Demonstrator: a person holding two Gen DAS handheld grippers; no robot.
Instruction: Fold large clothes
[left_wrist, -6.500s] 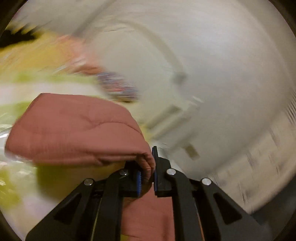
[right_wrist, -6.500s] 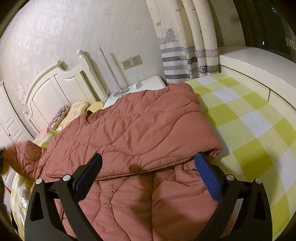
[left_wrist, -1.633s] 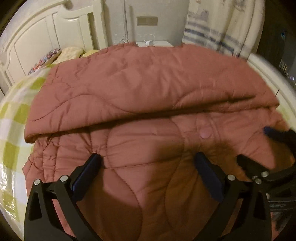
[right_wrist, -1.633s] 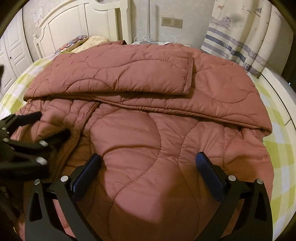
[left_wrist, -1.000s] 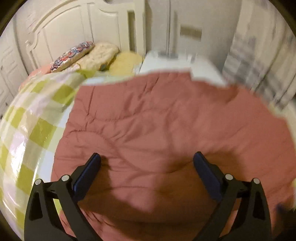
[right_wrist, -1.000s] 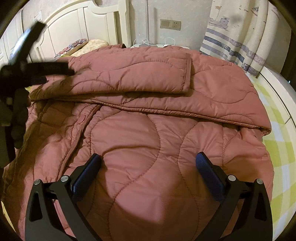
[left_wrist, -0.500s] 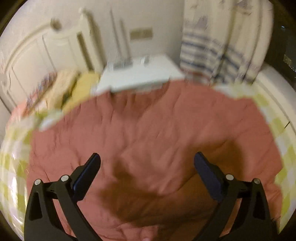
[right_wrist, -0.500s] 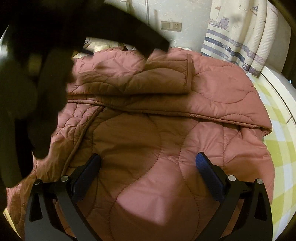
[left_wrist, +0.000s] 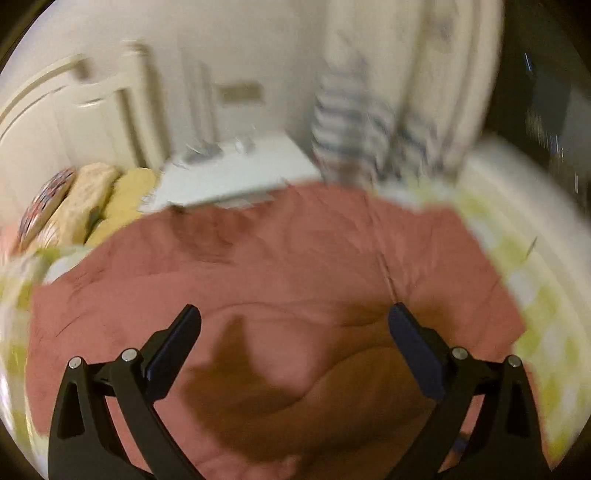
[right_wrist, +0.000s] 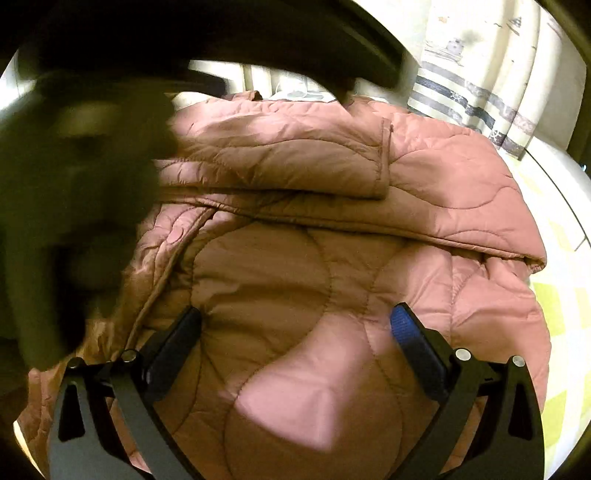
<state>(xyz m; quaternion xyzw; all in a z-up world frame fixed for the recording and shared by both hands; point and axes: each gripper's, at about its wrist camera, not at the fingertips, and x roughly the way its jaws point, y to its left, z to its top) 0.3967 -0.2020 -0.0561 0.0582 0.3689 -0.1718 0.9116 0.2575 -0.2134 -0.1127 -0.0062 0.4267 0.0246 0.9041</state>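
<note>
Jaws held wide apart on left gripper (left_wrist: 294, 328) and right gripper (right_wrist: 295, 326), nothing clamped; quilted pink coat (right_wrist: 295, 229) spread on bed (right_wrist: 565, 295).

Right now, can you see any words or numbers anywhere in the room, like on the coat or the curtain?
There are none to read.
Pink quilted coat: no label or lettering shows.
Curtain: only stripes and small boat-like pictures, no words.
Wall plate: too blurred to tell if anything is printed on it.
</note>
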